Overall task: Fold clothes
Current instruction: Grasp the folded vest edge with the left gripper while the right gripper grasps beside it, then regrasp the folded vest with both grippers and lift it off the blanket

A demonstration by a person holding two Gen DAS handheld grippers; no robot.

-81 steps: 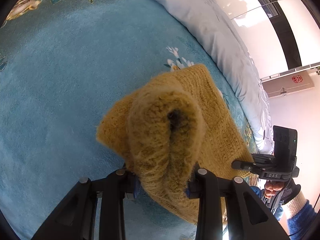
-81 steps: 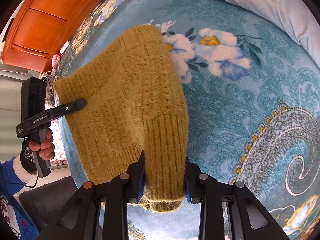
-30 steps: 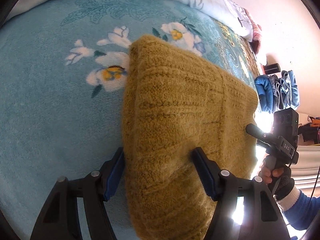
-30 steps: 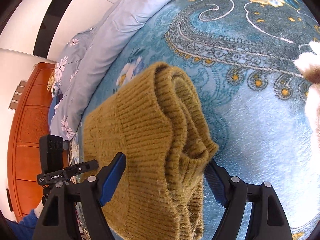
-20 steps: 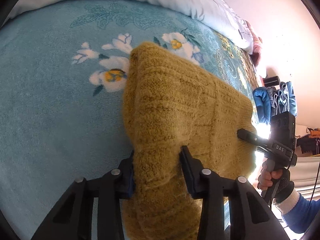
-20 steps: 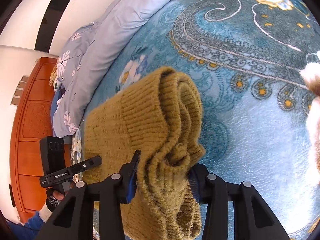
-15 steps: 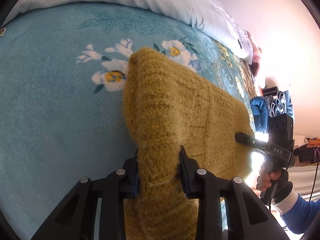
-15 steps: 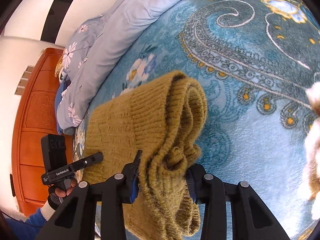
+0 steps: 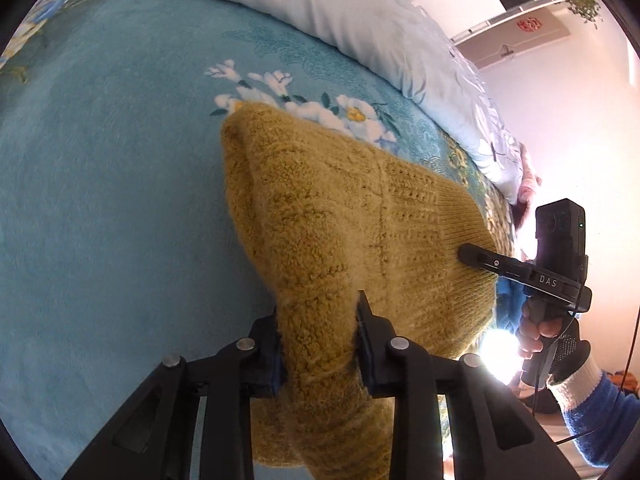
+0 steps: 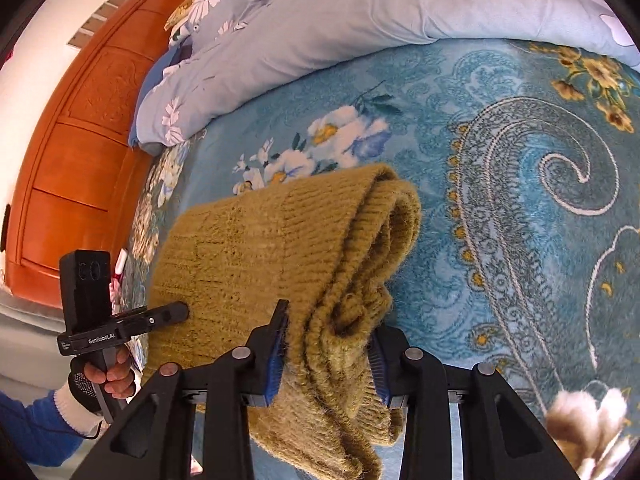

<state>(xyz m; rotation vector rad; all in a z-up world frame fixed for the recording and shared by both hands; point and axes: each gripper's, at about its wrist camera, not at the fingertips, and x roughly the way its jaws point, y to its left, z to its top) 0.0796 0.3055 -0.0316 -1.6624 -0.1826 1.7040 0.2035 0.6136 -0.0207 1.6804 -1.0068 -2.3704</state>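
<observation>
A mustard-yellow knitted sweater, folded into a thick bundle, is held over the blue floral bedspread. My left gripper is shut on one end of it. My right gripper is shut on the other end, where the ribbed hem layers bunch between the jaws. The sweater spans between the two grippers. The right gripper also shows in the left wrist view, and the left gripper in the right wrist view. Whether the bundle's underside touches the bed is hidden.
A pale blue floral duvet lies along the far side of the bed. An orange wooden headboard stands at the left. A white and tan furry item lies at the lower right. Blue clothing sits beyond the bed edge.
Both grippers were open around the sweater's ends a second ago and have closed on them. The bundle has since lifted and shifted slightly with both grippers.
</observation>
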